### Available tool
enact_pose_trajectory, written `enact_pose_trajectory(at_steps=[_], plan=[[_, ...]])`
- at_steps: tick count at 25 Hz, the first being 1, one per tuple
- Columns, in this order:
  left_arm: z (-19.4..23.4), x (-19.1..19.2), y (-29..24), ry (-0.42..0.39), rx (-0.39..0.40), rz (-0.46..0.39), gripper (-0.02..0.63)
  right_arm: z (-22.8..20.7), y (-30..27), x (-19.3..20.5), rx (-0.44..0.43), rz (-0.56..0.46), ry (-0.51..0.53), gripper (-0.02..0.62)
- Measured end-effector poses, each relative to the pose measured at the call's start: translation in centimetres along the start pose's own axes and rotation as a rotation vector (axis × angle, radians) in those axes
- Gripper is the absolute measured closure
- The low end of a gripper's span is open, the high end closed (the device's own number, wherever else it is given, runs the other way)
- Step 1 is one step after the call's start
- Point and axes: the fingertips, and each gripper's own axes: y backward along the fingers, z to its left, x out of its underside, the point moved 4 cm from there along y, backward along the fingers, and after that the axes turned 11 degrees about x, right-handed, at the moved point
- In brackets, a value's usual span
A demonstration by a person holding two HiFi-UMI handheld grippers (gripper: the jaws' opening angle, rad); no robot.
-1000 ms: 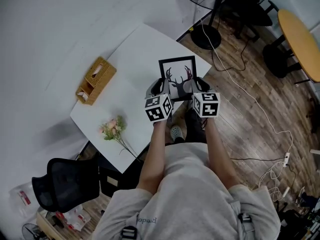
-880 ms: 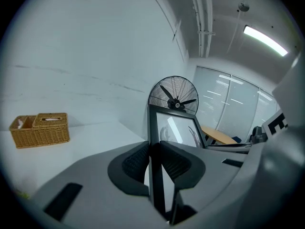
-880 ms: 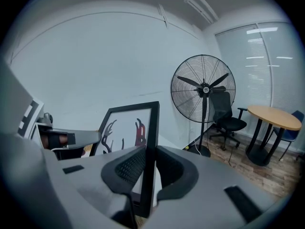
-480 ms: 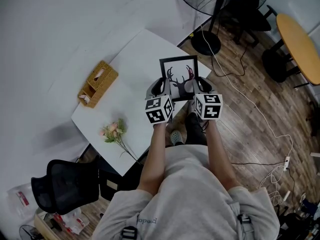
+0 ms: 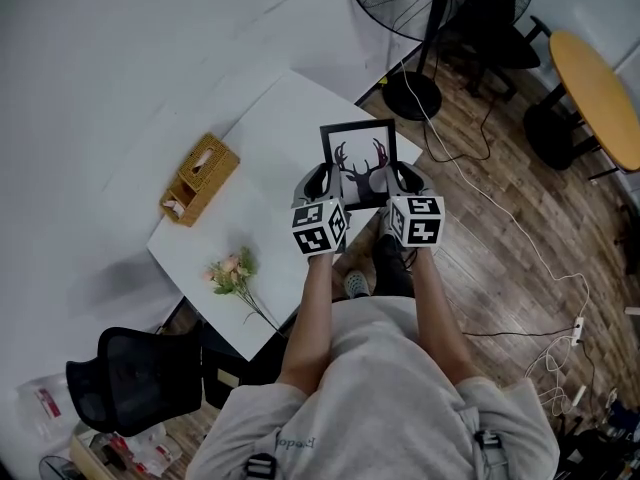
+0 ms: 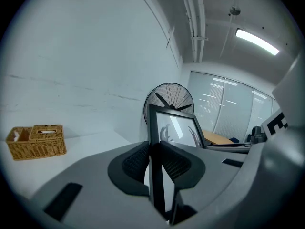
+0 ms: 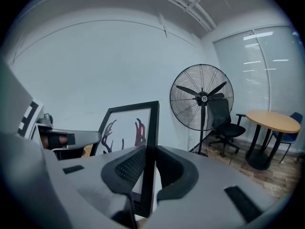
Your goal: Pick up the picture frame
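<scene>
Since the earlier frames the picture frame and both grippers sit higher against the white table: the frame's top rail now overlaps the table's far right corner instead of lying inside it. Judgement: the lift is under way and the frame is probably clear of the tabletop, though its bottom rail is hidden behind the jaws, so contact cannot be ruled out. The left gripper clamps the frame's left rail low down, with ribbed pads pressed on either face; the right gripper pinches the right rail likewise. Neither grip looks different from before. In the head view the frame hangs between the two, at 12 o'clock from the marker cubes and over the table's near right edge, upright with its face leaning back toward the person. It has a thin black rim and a white print with a dark antlered deer head; a reddish patch shows in the right gripper view. Wicker basket at 9 o'clock of the frame, flowers at 7 o'clock.
</scene>
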Motion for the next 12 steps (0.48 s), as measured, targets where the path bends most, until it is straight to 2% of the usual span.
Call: enact_pose_trajectory(at_steps=[12], plan=[[-0.06, 0.38, 0.18, 0.0, -0.003, 0.005, 0.517, -0.05, 0.15, 0.35, -0.012, -0.001, 0.005, 0.52]])
